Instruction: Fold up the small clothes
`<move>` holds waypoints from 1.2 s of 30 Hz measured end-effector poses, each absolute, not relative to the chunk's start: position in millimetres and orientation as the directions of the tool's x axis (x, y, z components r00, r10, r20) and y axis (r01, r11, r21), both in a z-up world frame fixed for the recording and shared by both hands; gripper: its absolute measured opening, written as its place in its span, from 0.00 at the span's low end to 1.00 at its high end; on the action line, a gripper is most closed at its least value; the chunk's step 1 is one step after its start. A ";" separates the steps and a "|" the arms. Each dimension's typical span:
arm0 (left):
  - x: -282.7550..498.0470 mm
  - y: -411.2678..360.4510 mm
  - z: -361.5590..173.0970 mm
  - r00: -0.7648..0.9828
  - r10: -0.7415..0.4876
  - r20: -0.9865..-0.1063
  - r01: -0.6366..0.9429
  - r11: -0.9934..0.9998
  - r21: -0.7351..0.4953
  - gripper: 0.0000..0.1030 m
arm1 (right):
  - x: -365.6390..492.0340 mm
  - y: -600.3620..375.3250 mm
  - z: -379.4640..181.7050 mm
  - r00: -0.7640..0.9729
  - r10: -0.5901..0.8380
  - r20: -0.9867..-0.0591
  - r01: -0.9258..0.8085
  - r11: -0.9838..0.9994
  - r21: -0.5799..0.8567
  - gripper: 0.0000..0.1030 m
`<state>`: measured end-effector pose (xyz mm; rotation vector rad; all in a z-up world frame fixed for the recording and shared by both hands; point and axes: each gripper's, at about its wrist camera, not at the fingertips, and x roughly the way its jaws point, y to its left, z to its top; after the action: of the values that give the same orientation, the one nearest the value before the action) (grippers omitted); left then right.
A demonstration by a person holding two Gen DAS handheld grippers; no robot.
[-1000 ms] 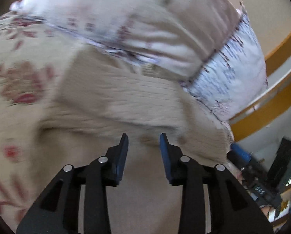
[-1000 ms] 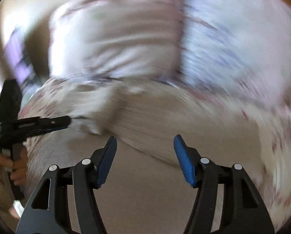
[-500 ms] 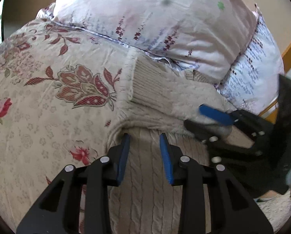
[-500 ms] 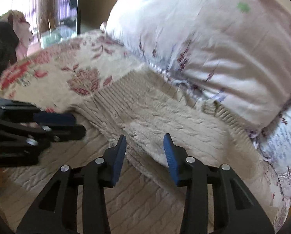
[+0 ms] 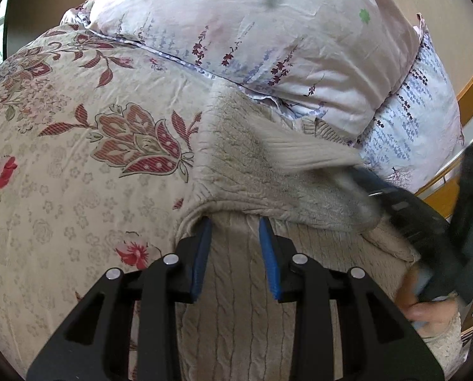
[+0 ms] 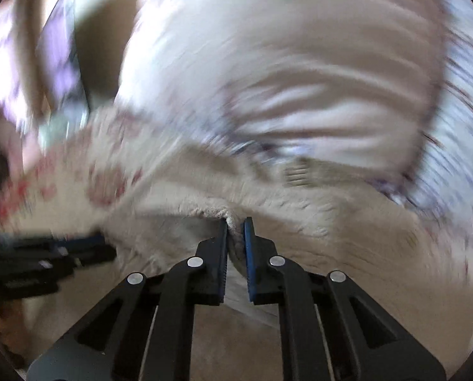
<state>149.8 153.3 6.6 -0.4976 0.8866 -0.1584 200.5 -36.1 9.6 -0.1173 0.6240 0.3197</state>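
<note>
Right gripper (image 6: 235, 227), jaws just closing, pinches the cream cable-knit sweater (image 5: 236, 285) sleeve edge; part-spread left gripper (image 5: 235, 231) straddles the fold line just beside it.

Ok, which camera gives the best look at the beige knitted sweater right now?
The left wrist view: the sweater is sharp there, lying on the floral bedspread below the pillows. The right wrist view is motion-blurred, showing only a fold pinched in the right gripper.
</note>
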 end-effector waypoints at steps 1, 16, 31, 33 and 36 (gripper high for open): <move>149.6 153.8 6.6 0.629 -0.335 -0.701 -0.070 0.874 -0.480 0.31 | 195.1 -55.4 16.3 0.784 0.254 -0.566 -0.279 0.959 0.044 0.10; 150.2 155.9 6.4 0.622 -0.356 -0.697 -0.078 0.858 -0.508 0.32 | 121.2 -297.9 -15.2 0.790 0.221 -0.571 0.255 0.729 0.635 0.52; 152.5 154.5 5.6 0.618 -0.354 -0.702 -0.072 0.864 -0.498 0.34 | 155.0 -281.9 -24.1 0.778 0.217 -0.590 0.234 0.772 0.592 0.08; 152.7 154.8 5.3 0.617 -0.357 -0.701 -0.070 0.863 -0.501 0.34 | 142.5 -277.2 -8.7 0.809 0.197 -0.554 0.201 0.793 0.576 0.08; 152.9 155.3 5.6 0.616 -0.359 -0.701 -0.068 0.863 -0.501 0.34 | 117.9 -272.3 0.4 0.834 0.165 -0.527 0.191 0.809 0.556 0.08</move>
<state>152.9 155.3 5.6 -0.5201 0.9013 -0.1765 117.9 -272.3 0.4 0.6380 0.5951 -0.0149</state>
